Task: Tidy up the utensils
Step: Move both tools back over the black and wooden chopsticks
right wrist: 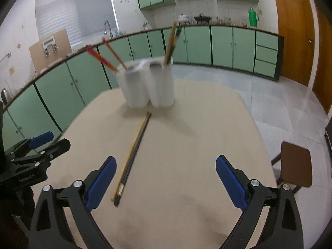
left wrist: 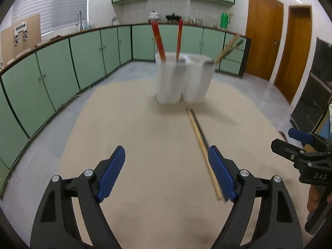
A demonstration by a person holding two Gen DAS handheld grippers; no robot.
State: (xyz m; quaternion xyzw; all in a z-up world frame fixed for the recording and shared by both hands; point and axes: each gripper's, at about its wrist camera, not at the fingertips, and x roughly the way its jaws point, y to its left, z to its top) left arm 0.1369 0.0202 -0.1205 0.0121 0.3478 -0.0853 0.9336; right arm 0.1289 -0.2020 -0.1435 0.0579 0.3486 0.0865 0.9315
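Two chopsticks, one pale wooden chopstick [right wrist: 132, 151] and one black chopstick [right wrist: 138, 147], are laid side by side, touching, on the beige table [right wrist: 197, 128]. In the left wrist view their near ends are seen just beside the inner face of the right-hand finger of the left gripper [left wrist: 166, 173], whose jaws are spread wide with nothing between them. In the right wrist view the same pair is found just inside the left-hand finger of the right gripper [right wrist: 166, 183], which is likewise held wide apart and empty. The far tips are pointed at the white holder [right wrist: 148, 85], stopping near its base.

Two compartments can be counted in the holder. Two red chopsticks [right wrist: 103, 59] are leaned in the left one; a wooden and a dark one [right wrist: 171, 43] are stood in the right.

The holder is set towards the far edge of the table. Bare tabletop is seen on both sides of the pair. A brown stool [right wrist: 295, 164] is stood beyond the right edge, and green cabinets [right wrist: 62, 91] are lined along the wall.
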